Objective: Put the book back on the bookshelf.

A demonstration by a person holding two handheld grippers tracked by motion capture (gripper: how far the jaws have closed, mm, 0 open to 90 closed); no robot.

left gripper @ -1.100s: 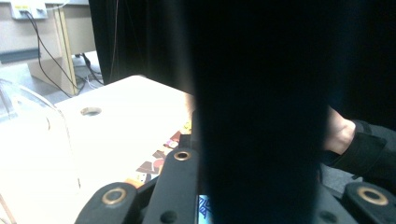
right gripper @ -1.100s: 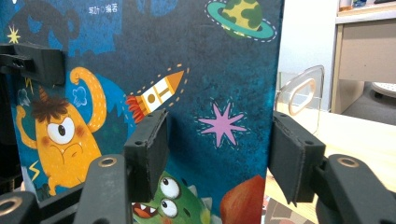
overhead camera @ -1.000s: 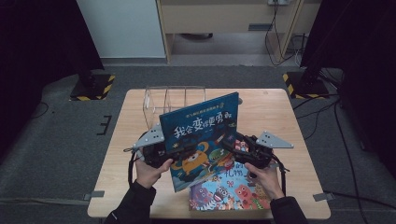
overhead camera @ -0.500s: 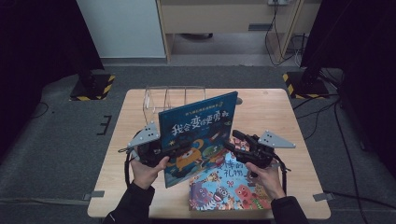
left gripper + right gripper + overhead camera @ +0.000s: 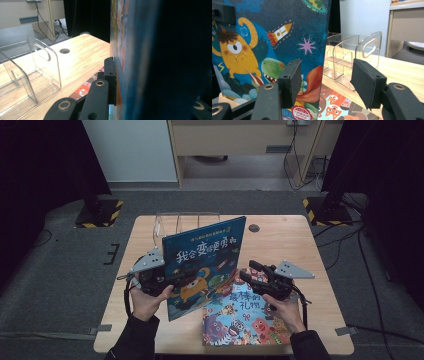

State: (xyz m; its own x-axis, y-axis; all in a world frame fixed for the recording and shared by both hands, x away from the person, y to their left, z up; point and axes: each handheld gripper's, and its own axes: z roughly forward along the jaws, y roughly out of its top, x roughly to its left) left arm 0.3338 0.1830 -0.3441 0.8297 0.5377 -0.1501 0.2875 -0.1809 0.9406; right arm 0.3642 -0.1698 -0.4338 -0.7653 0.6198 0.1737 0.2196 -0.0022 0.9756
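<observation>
standing nearly upright over the bench (image 5: 280, 232), the blue book (image 5: 205, 262) is clamped at its left edge by the left hand-held gripper (image 5: 172, 275). the right hand-held gripper (image 5: 247, 270) sits released, its pads (image 5: 292, 82) straddling the book's right edge without touching it. a second book (image 5: 245, 317) lies flat below, and a clear rack (image 5: 182, 222) waits just behind. the blue book looks thin, light and fairly stiff, yet its glossy cover may slip; pinching low on each side edge should keep it from twisting when it goes between the dividers.
</observation>
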